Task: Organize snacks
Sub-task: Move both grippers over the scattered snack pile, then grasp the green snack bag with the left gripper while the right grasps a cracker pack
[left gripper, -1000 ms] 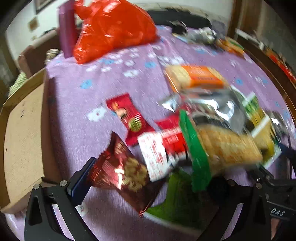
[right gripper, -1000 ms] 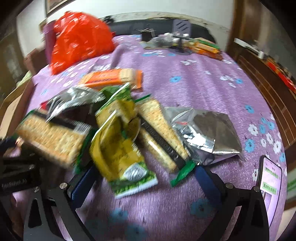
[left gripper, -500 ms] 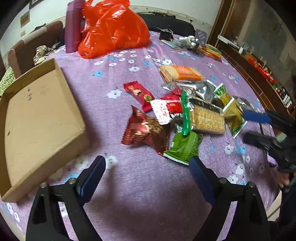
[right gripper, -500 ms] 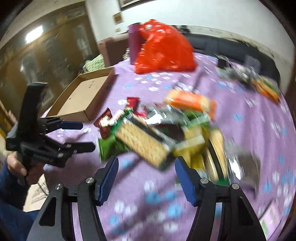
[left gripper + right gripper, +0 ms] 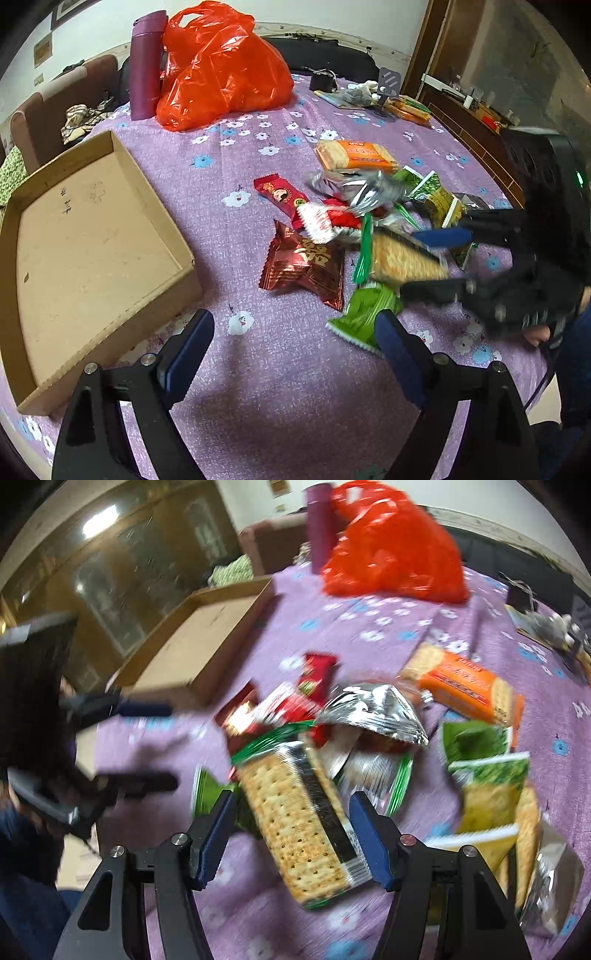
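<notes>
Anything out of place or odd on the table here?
Yes: the snacks lie in a jumbled, overlapping heap, a cracker pack tilted across others, while the cardboard tray beside them holds none.

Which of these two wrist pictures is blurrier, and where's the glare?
Right wrist view: smeared throughout, cracker pack still legible, glare on the silver foil bag. Left wrist view: sharp, except the blurred right tool; sheen on the red plastic bag.
</notes>
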